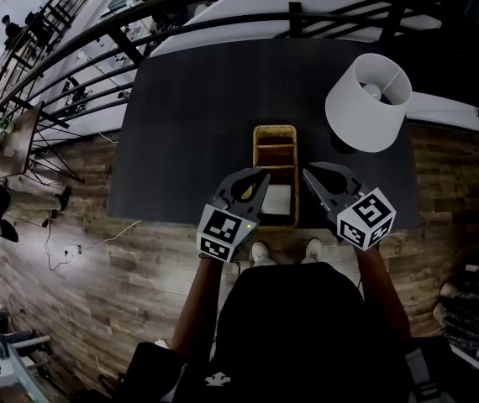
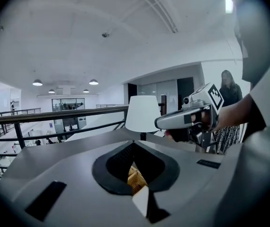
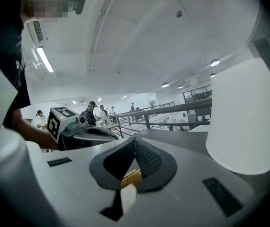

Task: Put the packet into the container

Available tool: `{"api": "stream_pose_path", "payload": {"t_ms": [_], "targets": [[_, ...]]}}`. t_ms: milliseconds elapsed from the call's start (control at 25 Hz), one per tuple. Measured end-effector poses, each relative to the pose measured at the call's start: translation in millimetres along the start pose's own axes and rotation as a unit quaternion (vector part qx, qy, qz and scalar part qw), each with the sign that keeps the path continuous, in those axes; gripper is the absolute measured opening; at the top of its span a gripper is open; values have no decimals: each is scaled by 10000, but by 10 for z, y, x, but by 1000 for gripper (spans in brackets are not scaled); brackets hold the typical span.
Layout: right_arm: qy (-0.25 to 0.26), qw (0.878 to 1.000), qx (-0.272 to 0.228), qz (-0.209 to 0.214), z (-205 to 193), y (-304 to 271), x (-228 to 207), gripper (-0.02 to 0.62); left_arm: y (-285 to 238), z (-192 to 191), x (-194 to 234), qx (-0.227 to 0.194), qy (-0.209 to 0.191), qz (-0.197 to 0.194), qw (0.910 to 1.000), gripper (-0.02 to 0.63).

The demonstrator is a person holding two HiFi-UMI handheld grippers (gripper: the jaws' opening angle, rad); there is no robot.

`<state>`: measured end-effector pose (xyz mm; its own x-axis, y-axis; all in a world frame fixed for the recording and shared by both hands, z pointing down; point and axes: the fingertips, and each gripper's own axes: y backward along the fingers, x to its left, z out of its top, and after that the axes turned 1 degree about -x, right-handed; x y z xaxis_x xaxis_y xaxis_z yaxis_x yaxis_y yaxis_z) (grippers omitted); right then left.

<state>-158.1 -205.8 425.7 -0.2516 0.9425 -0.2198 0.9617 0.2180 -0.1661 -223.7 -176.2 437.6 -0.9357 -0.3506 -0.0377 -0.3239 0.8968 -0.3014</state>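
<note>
Packet (image 1: 277,200), white, lies in the nearest compartment of the container (image 1: 275,137), below and between the two pairs of fingers and touching neither. The left gripper (image 1: 261,180) has its fingers (image 2: 113,162) closed tip to tip on nothing. The right gripper (image 1: 310,176) is likewise closed and empty. Both hover over the container's near end. The container stands on the dark tabletop (image 1: 189,124), with a white lamp (image 1: 368,101) to its right.
</note>
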Motion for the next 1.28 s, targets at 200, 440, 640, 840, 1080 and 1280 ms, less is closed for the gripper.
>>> {"api": "stream_pose_path", "payload": {"t_ms": [200, 440, 640, 840, 1080, 1280], "targets": [[203, 9993, -314, 20, 113, 23, 83, 6, 96, 150, 2, -426, 67, 234, 9988, 8], [469, 9965, -682, 144, 252, 48, 207, 6, 198, 272, 45, -788, 190, 512, 9954, 8], [530, 9952, -799, 187, 295, 68, 258, 6, 163, 305, -50, -888, 288, 378, 9949, 8], [738, 9947, -713, 9, 286, 52, 243, 6, 124, 317, -119, -895, 233, 280, 9953, 8], [853, 9944, -618, -67, 269, 64, 216, 5, 112, 336, -148, -954, 229, 264, 9948, 8], [882, 9945, -570, -58, 260, 67, 234, 5, 127, 346, -163, -990, 337, 182, 9943, 8]]}}
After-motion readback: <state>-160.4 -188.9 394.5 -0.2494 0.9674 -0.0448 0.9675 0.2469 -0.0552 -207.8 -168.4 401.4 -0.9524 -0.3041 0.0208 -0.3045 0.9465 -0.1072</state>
